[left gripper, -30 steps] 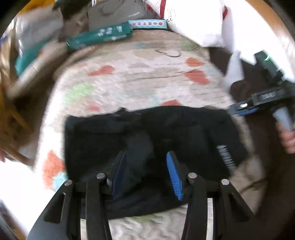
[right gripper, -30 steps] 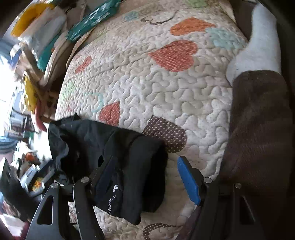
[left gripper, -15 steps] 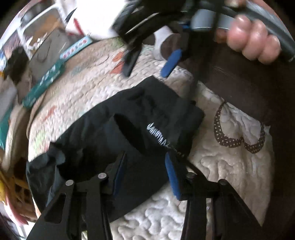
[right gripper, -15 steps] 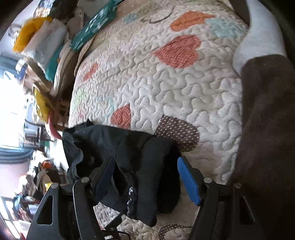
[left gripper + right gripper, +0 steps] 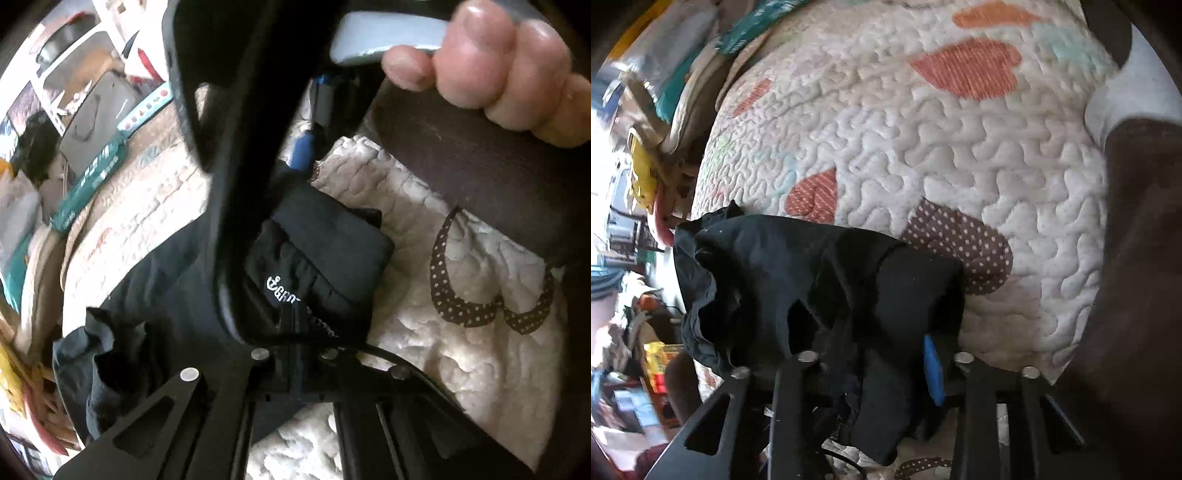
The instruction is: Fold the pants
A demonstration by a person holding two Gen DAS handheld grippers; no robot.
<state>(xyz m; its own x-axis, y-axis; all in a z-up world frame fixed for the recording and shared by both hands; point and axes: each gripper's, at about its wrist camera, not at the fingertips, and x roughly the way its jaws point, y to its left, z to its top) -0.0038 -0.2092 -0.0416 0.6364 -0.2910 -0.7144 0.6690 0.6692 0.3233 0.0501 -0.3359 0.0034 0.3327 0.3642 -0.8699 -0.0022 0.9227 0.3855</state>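
The black pants (image 5: 155, 295) lie folded on a quilted bedspread (image 5: 443, 354) with heart patches. White lettering (image 5: 280, 290) shows on the folded end. My left gripper (image 5: 295, 343) is shut on the near edge of the pants. The right gripper's body crosses the left wrist view, held by a hand (image 5: 487, 62). In the right wrist view the pants (image 5: 812, 280) bunch between my right gripper's (image 5: 871, 369) fingers, which have closed on the cloth; one blue pad (image 5: 932, 365) shows.
A brown blanket (image 5: 1137, 258) and a white pillow (image 5: 1126, 88) lie at the right. Boxes and bags (image 5: 92, 147) crowd the far end of the bed. Cluttered floor lies beyond the bed's left edge (image 5: 635, 332).
Both grippers have closed on the folded end of the pants. The right gripper has come down close in front of the left camera. The pants' end is bunched up.
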